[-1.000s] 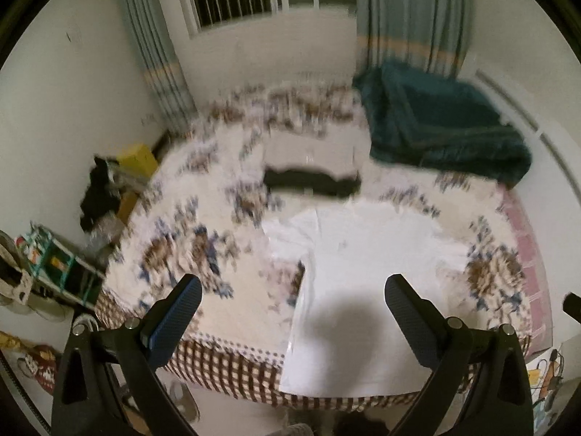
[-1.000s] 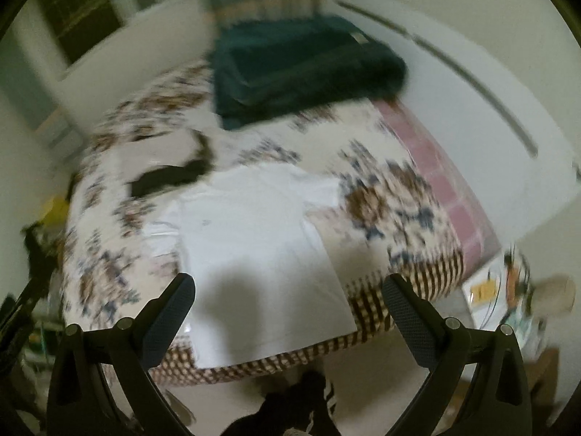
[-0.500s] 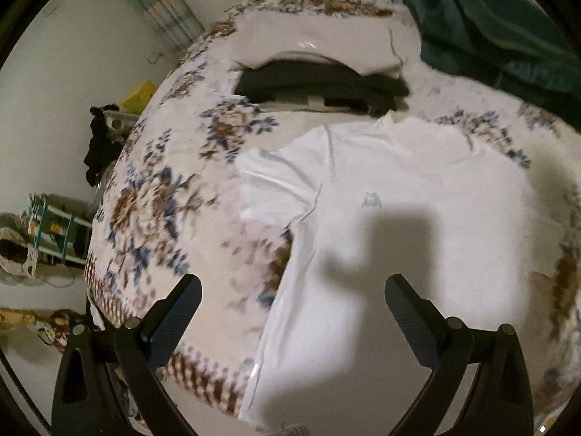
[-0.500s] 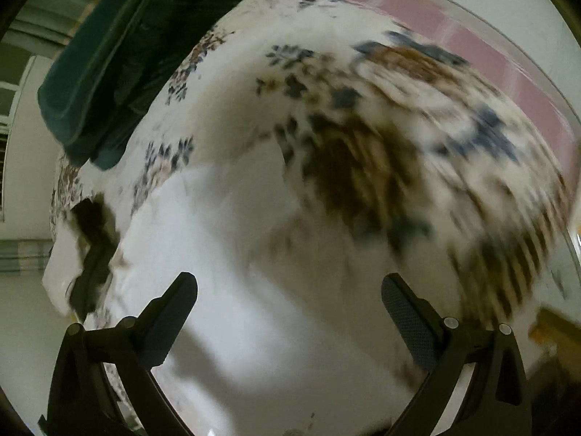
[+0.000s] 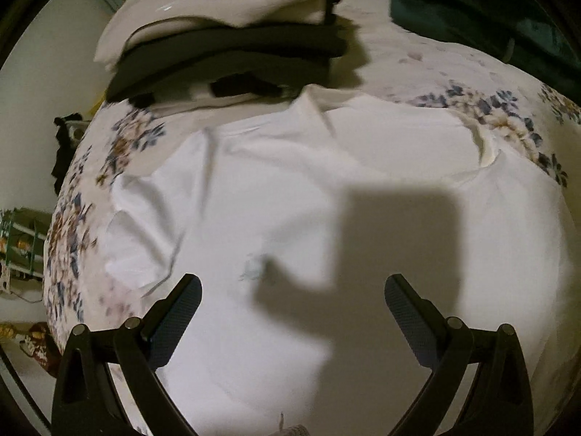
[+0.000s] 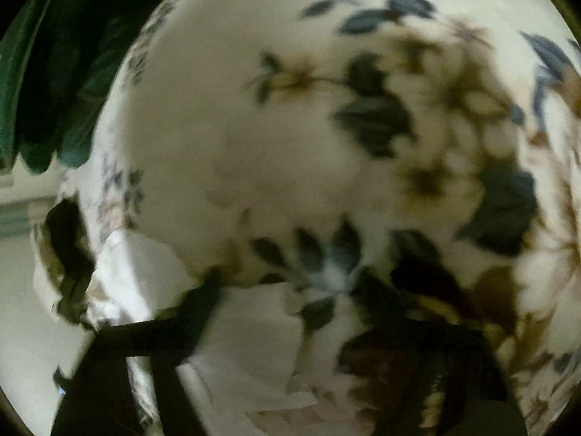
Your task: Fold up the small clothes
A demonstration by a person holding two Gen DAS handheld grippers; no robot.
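Observation:
A white T-shirt (image 5: 290, 189) lies flat, face up, on the floral bedsheet (image 5: 72, 239), collar toward the far side. My left gripper (image 5: 292, 299) is open and empty, low over the shirt's chest next to a small printed logo (image 5: 252, 269). In the blurred right wrist view, my right gripper (image 6: 290, 298) is pressed close to the sheet at a white edge of the shirt (image 6: 145, 265). Its left finger (image 6: 203, 301) shows; the right one is lost in shadow.
A stack of folded clothes, beige on top (image 5: 218, 3) and black below (image 5: 232, 54), lies just beyond the shirt's collar. A dark green blanket (image 5: 490, 7) is heaped at the far right, also in the right wrist view (image 6: 54, 72). Clutter stands by the bed's left side (image 5: 18, 247).
Both grippers have dropped from above the bed's foot down close to the shirt. The left moved in over the chest; the right swung down to the sheet at the shirt's right edge.

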